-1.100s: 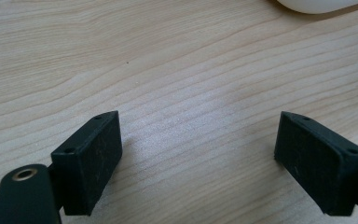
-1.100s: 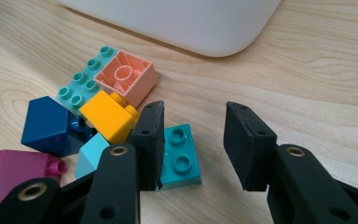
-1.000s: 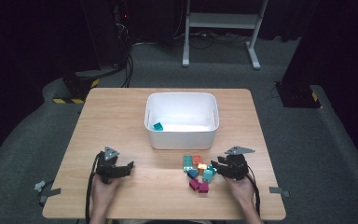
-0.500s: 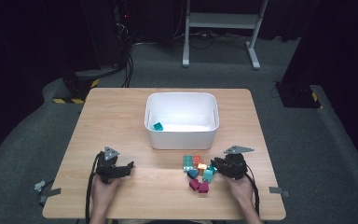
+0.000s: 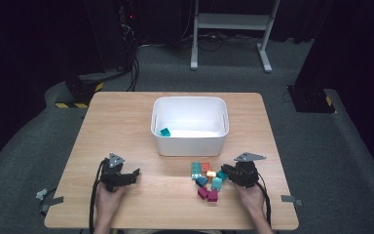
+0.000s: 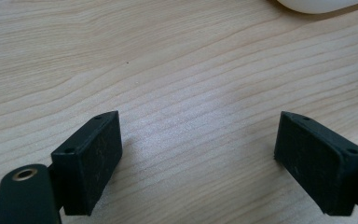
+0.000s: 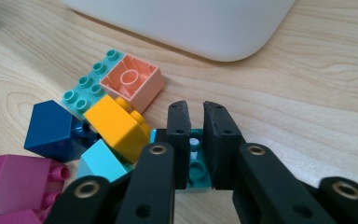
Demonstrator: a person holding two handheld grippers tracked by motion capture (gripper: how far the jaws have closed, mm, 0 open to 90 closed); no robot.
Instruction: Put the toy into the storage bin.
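**A:** Where are you with the right tool [image 7: 195, 140]?

**B:** I've just been closing its jaws, and they're now clamped on a teal toy brick [image 7: 196, 173] at the edge of the loose pile on the worktop [image 5: 126, 126], just in front of the white bin [image 5: 190, 141]. In the right gripper view the pads [image 7: 178, 130] squeeze a narrow part of the brick, studs facing up between them. My left tool [image 6: 200, 154] sits on bare wood well off to the side, jaws wide apart, nothing in them.

**A:** How would you handle the lift?

**B:** Straight up first, I think. The orange brick [image 7: 117, 126] leans right against the left pad's side and a light blue one [image 7: 103, 164] is tucked beside it, so a sideways drag could pull them along. Once clear, I'd carry it over the bin rim and let go low, next to the teal brick [image 5: 165, 131] already inside.

**A:** What's the brick like?

**B:** Small, glossy hard plastic, hollow studs on top. It looks slippery, and the grip is shallow, so I'd move slowly.
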